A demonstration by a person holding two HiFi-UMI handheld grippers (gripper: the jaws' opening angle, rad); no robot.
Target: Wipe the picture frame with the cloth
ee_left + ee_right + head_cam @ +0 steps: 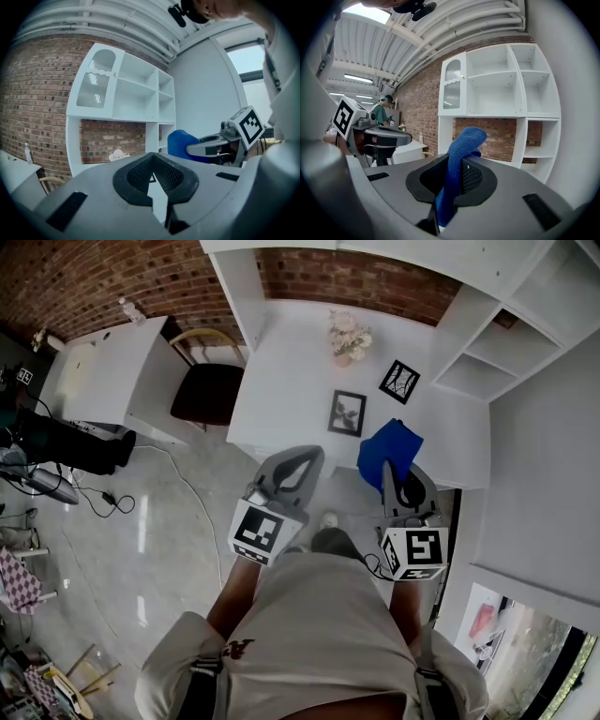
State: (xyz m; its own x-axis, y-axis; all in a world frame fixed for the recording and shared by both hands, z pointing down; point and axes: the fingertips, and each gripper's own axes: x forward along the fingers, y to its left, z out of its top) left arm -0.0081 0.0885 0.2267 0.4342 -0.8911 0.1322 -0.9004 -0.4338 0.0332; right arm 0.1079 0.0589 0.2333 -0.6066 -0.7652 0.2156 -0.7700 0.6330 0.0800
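Note:
Two black picture frames lie on the white desk: one flat near the front, one turned askew further back. A blue cloth hangs over the desk's front right part, and my right gripper is shut on it. In the right gripper view the cloth sticks up between the black pads. My left gripper is held in front of the desk's edge, shut with nothing in it. In the left gripper view the cloth and the right gripper show at the right.
A small pot of pale flowers stands at the back of the desk. White shelves rise at the right. A dark chair and a white side table are to the left. Cables lie on the floor.

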